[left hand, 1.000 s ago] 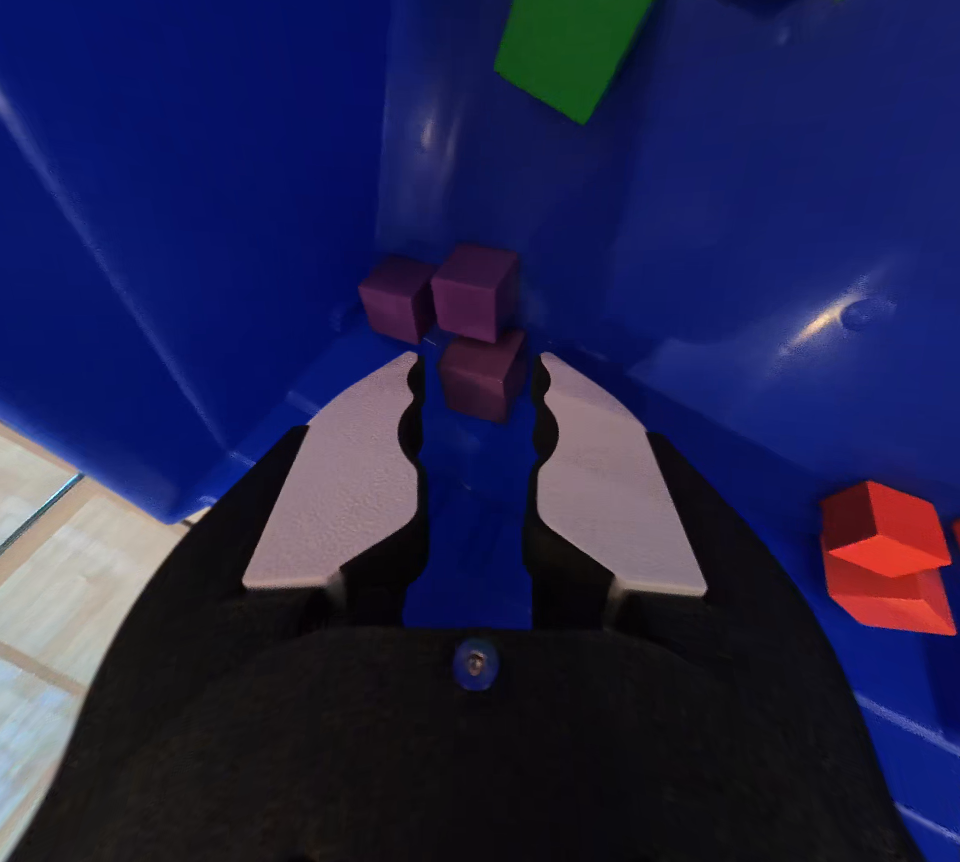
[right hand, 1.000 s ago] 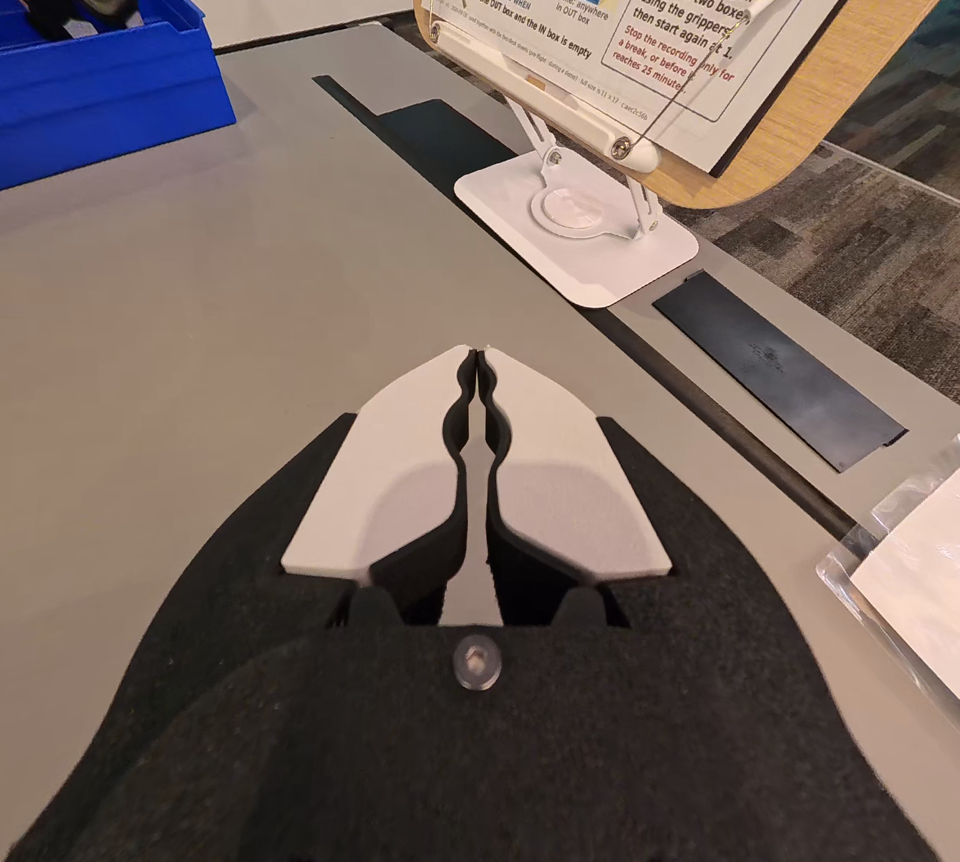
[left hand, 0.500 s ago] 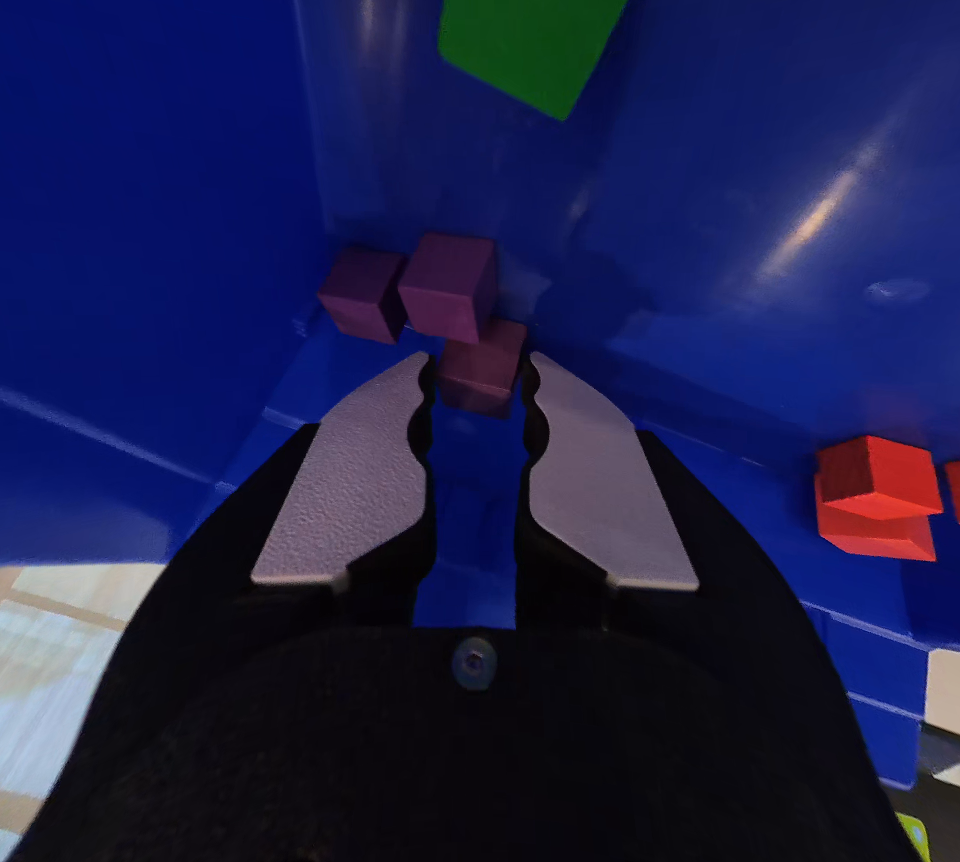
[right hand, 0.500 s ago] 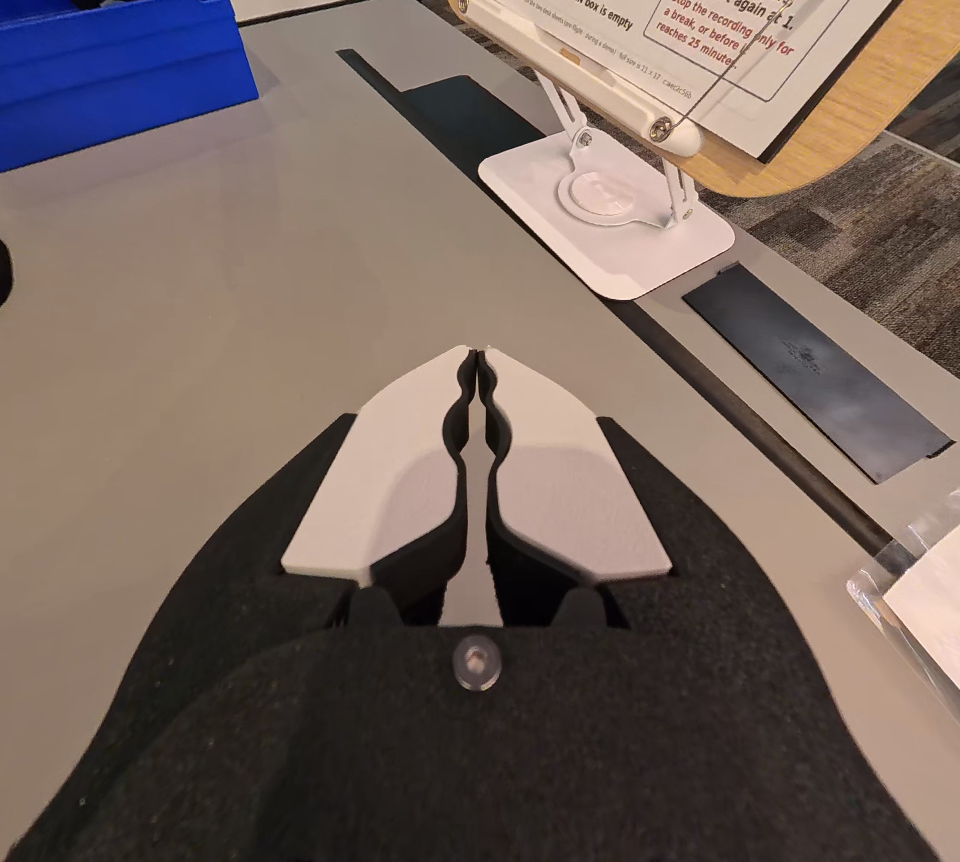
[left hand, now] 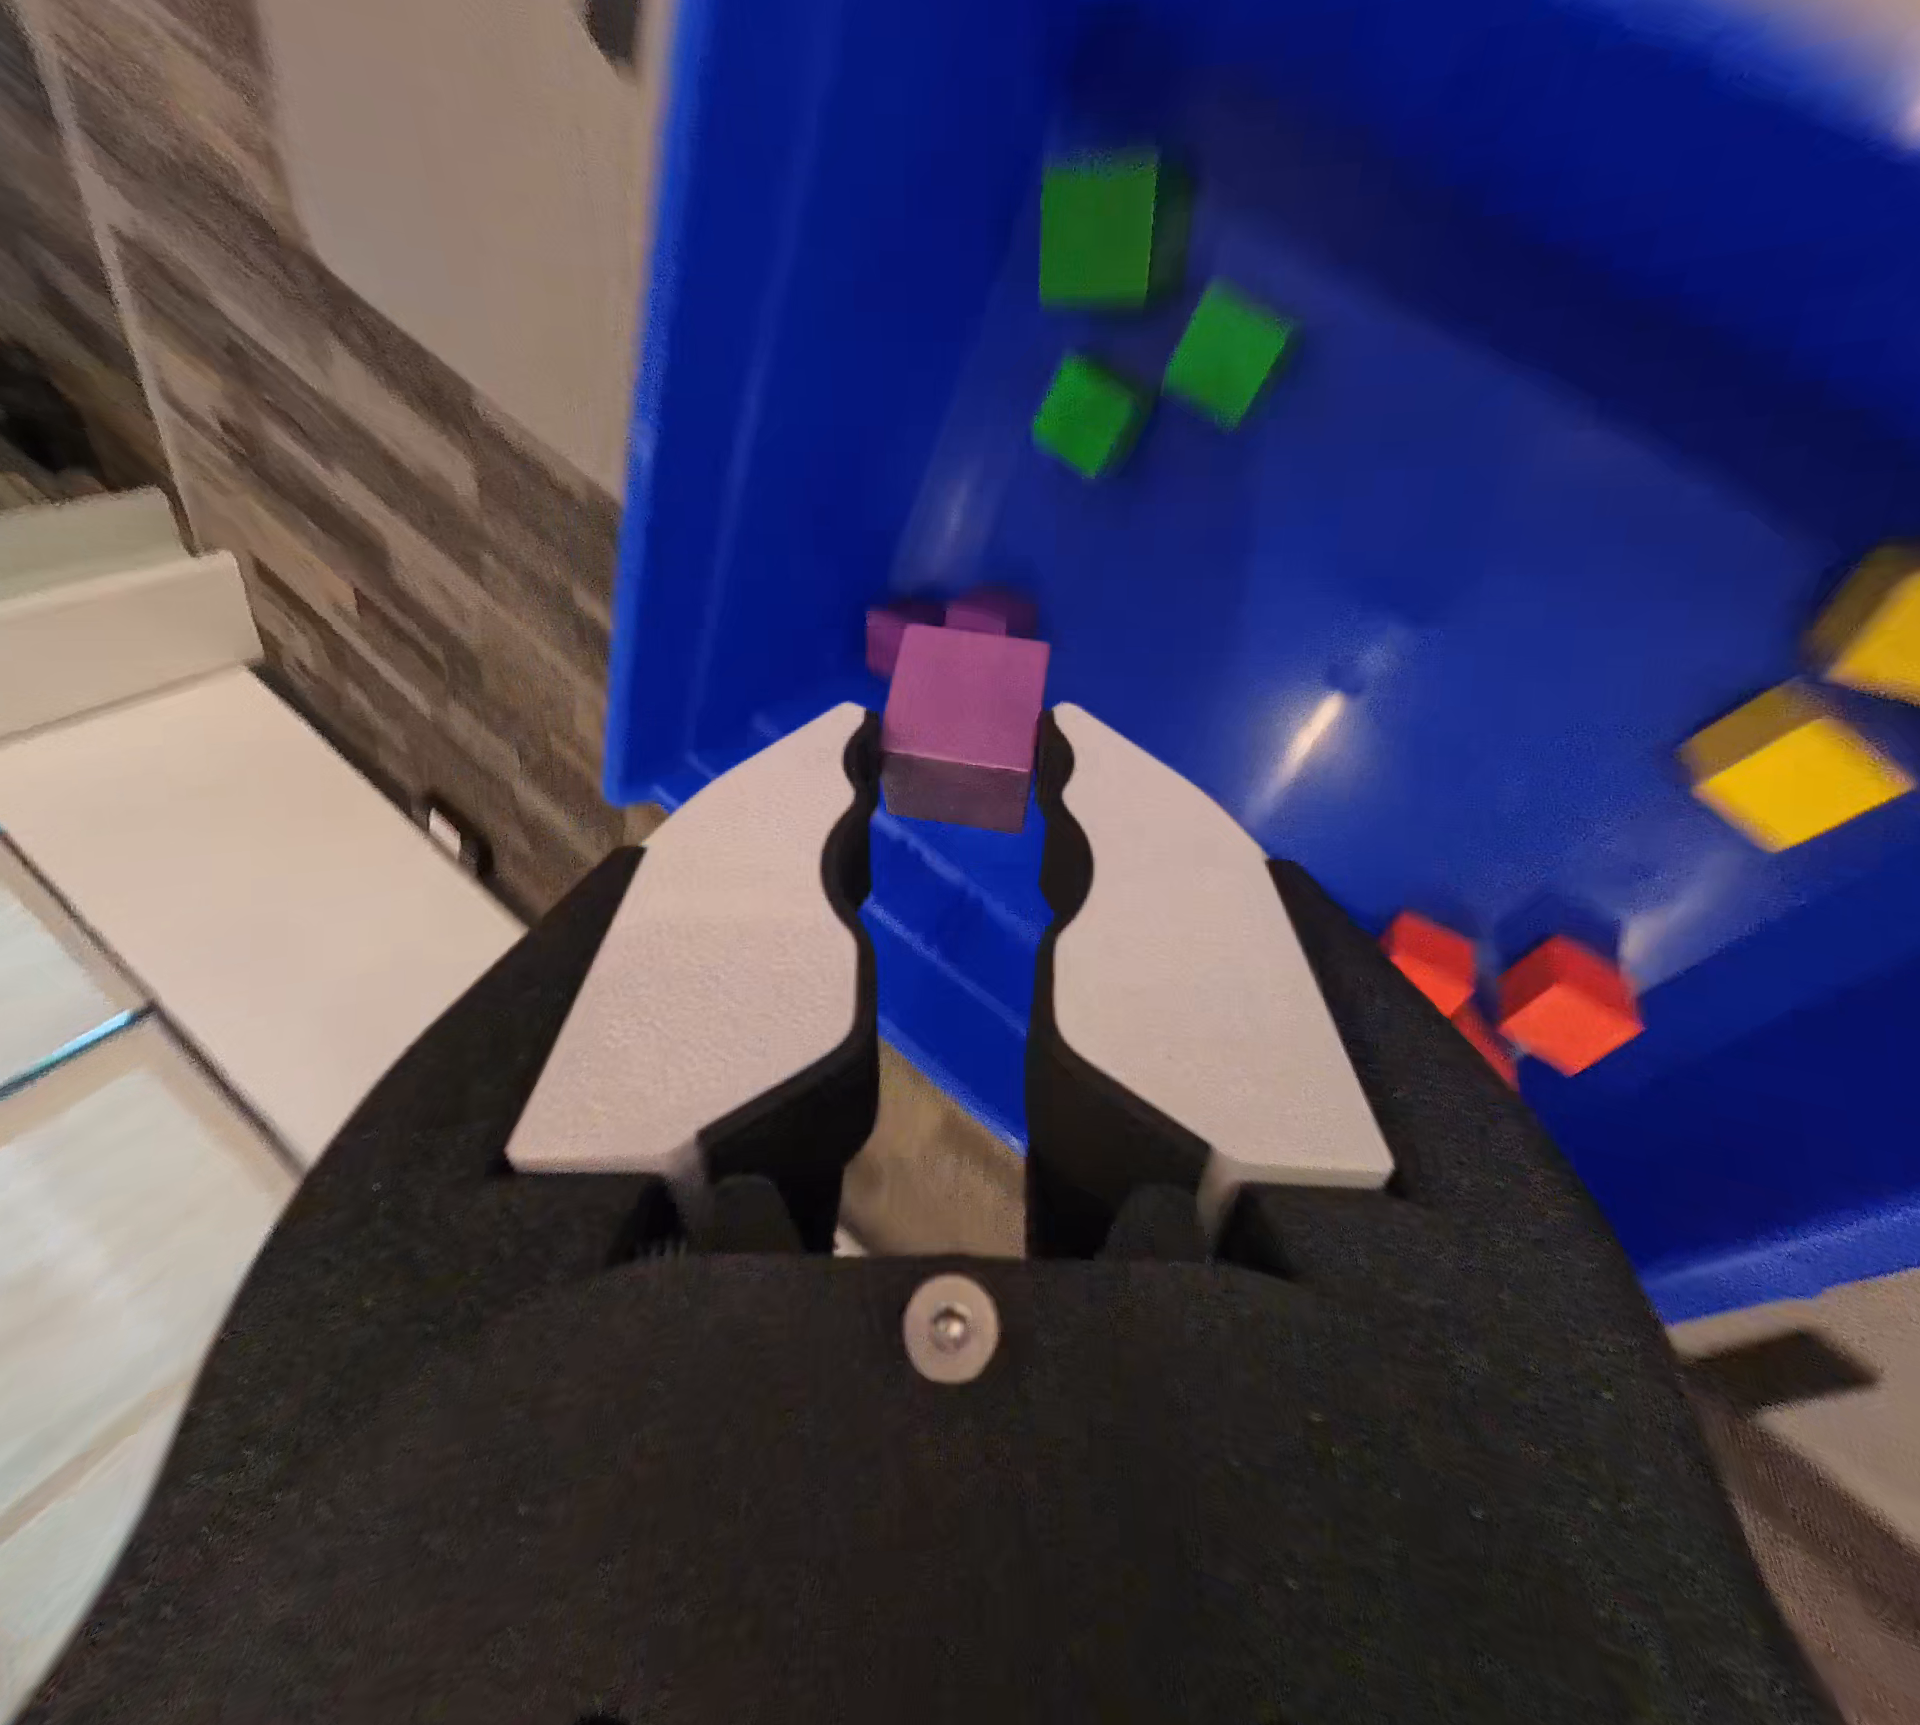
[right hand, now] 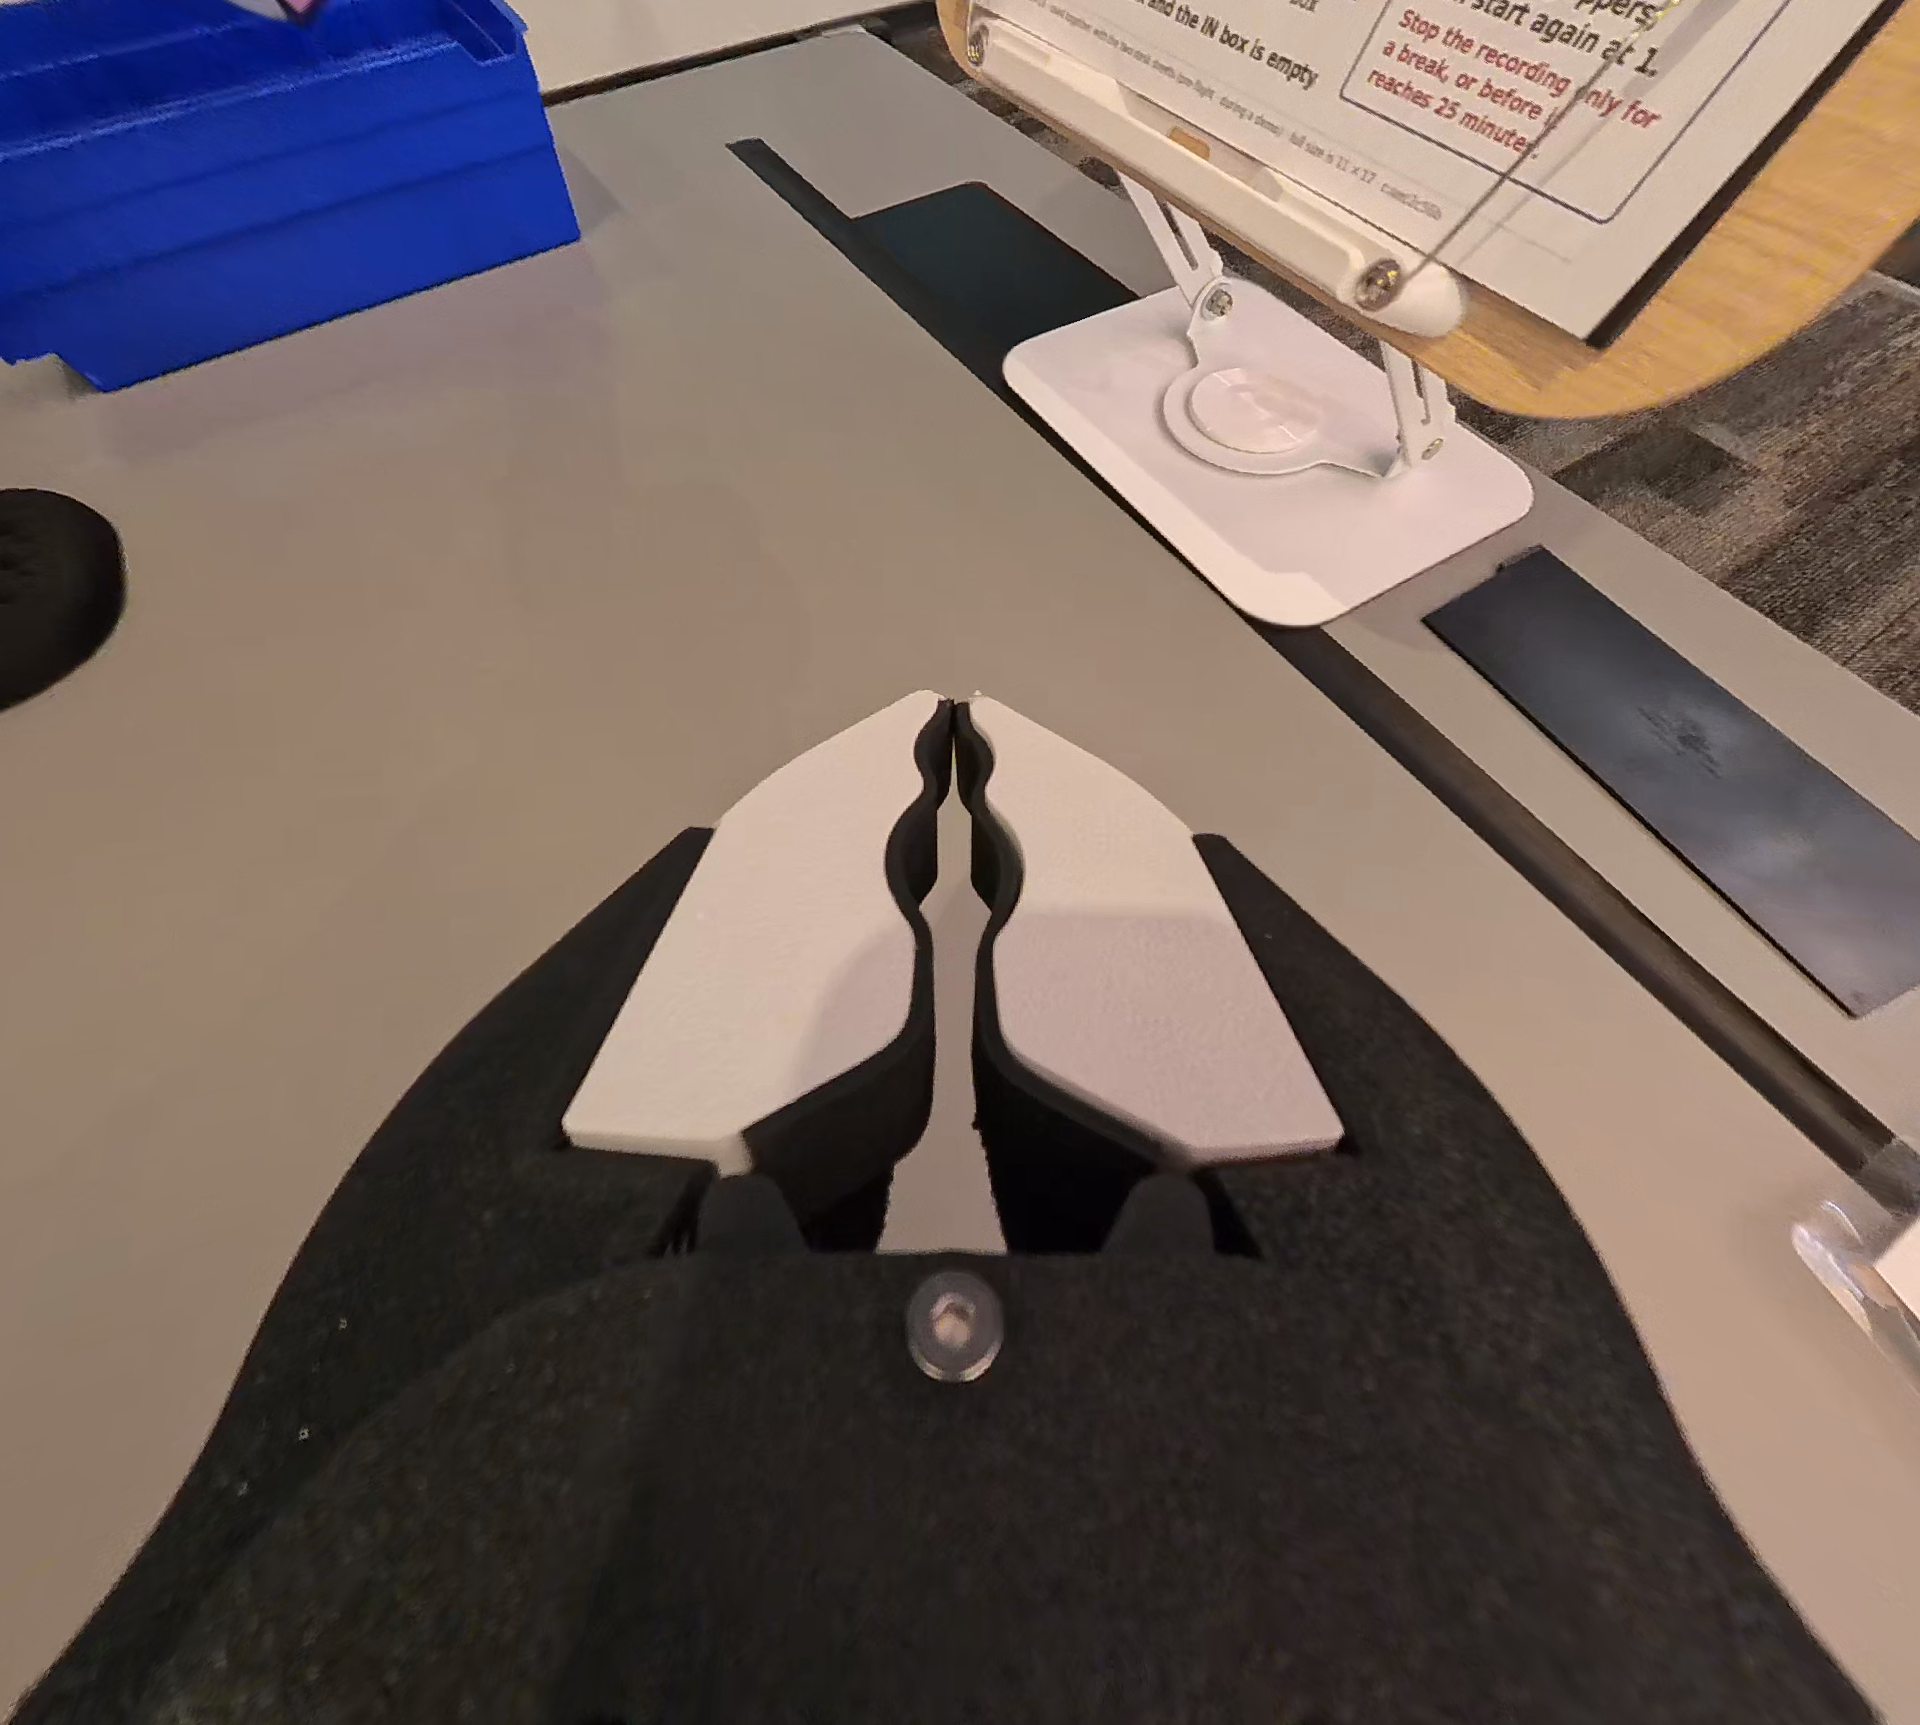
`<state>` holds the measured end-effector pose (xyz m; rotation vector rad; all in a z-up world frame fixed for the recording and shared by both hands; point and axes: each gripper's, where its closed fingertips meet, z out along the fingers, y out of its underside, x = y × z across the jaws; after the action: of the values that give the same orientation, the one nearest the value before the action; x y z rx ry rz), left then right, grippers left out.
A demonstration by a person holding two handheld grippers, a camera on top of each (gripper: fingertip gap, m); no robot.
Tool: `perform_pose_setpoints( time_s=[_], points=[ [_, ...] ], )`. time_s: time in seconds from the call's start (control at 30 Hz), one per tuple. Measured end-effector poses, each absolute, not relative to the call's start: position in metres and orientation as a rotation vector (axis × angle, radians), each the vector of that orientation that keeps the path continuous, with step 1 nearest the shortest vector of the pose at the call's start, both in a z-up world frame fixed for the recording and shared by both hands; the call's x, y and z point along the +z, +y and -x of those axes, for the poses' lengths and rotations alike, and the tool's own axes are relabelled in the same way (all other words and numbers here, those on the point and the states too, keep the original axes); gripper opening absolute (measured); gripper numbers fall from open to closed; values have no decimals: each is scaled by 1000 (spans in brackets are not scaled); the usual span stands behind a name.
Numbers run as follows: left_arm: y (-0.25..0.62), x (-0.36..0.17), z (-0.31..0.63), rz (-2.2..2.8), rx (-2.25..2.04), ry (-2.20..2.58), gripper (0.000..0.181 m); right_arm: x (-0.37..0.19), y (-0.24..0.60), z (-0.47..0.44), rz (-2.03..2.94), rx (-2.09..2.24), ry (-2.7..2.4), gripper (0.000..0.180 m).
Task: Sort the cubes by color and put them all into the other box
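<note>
A purple cube (left hand: 961,733) is pinched squarely between the tips of the left gripper (left hand: 958,745), raised over the blue box (left hand: 1403,595), at twelve o'clock from the wrist. Two more purple cubes (left hand: 940,619) are seen just beyond it in the box corner. The right gripper (right hand: 953,714) is held pressed together and empty over the grey table (right hand: 582,553), well apart, so the left is judged nearer.

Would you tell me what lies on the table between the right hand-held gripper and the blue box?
Nothing: bare grey table separates the right hand-held gripper from the blue box, per the right wrist view.

grey table (right hand: 727,449) | on it: blue box (right hand: 260,221), white stand base (right hand: 1278,470)
</note>
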<state>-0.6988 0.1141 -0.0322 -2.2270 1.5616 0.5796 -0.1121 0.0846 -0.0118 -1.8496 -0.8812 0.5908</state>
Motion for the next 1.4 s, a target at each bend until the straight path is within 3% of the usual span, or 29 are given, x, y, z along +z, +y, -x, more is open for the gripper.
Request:
perform_pose_setpoints(
  time_s=[0.13, 0.27, 0.4, 0.57, 0.93, 1.0, 1.07, 1.4],
  points=[
    [93, 23, 607, 1916, 324, 1450, 29, 2, 76, 141, 1839, 709, -875, 0],
    [53, 65, 493, 1599, 57, 1445, 29, 31, 43, 206, 1779, 1057, -880, 16],
    [9, 87, 384, 1328, -183, 1464, 29, 64, -1, 267, 1675, 1513, -840, 39],
    [-21, 94, 300, 1147, -347, 1464, 28, 78, -23, 287, 1656, 1819, -737, 46],
    [-21, 89, 275, 1091, -387, 1413, 28, 83, -26, 284, 1679, 1782, -732, 51],
    [-21, 85, 272, 1092, -366, 1428, 28, 74, -27, 290, 1722, 1741, -760, 49],
    [-17, 78, 272, 1101, -297, 1441, 28, 73, -29, 292, 1714, 1769, -761, 32],
    [-21, 65, 268, 1104, -250, 1495, 28, 65, -26, 290, 1772, 1733, -747, 32]
  ],
)
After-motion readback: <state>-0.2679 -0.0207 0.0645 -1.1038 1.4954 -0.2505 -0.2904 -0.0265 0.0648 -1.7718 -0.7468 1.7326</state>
